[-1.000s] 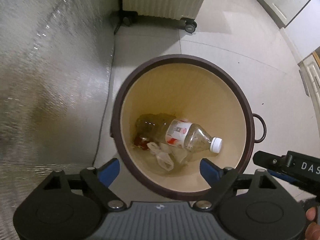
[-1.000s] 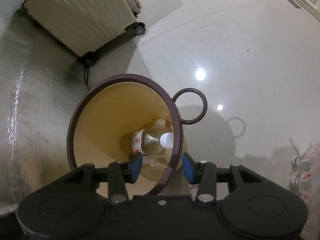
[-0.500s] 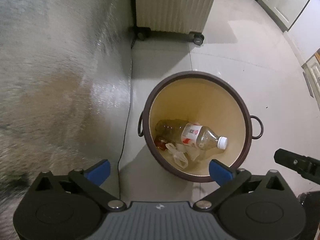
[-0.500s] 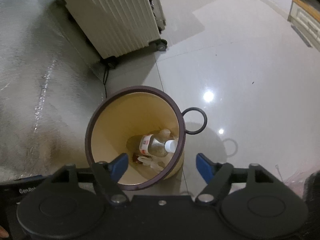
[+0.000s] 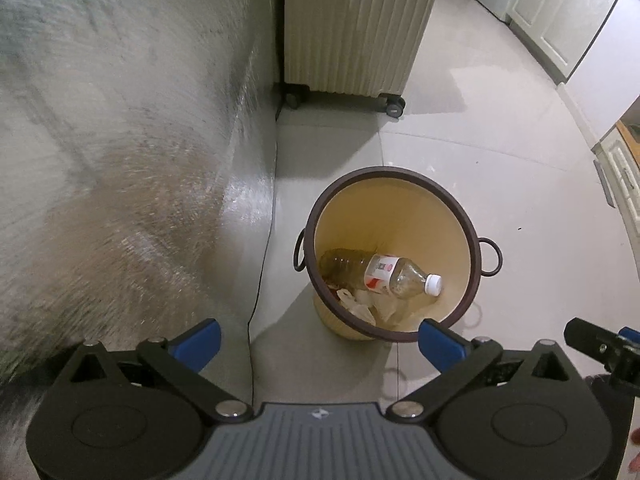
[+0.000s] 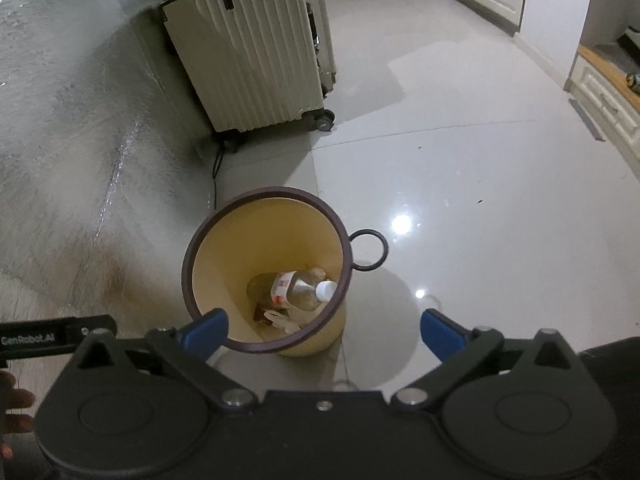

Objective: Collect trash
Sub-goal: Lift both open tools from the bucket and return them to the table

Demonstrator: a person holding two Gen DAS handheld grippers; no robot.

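Below both grippers stood one round trash bin (image 5: 468,236), cream inside with a dark brown rim and two thin ring handles, one on each side. Inside it lay one clear plastic bottle (image 5: 380,274) on its side, with a white cap and a red and white label. Some crumpled pale wrappers (image 5: 362,300) were beside the bottle at the bottom, and a small reddish piece too; how many wrappers there were I could not count well, because they overlapped.

The left gripper (image 5: 318,344) was spread wide and held nothing; its two blue fingertips (image 5: 198,342) were above the floor, on the near side of the bin. The right gripper (image 6: 324,330) was also wide apart and empty, with its left fingertip in front of the near rim of the bin (image 6: 200,248) in that view.

One ribbed cream suitcase (image 6: 256,48) on small black wheels stood behind the bin, well apart from it, close to the wall. A rough, glittering grey wall (image 5: 120,140) ran along the left side, near the bin, and one thin dark cable (image 5: 264,248) lay along its foot. To the right the glossy pale floor tiles (image 6: 480,168) gave wide open room. White cabinets (image 5: 560,12) stood far at the back.
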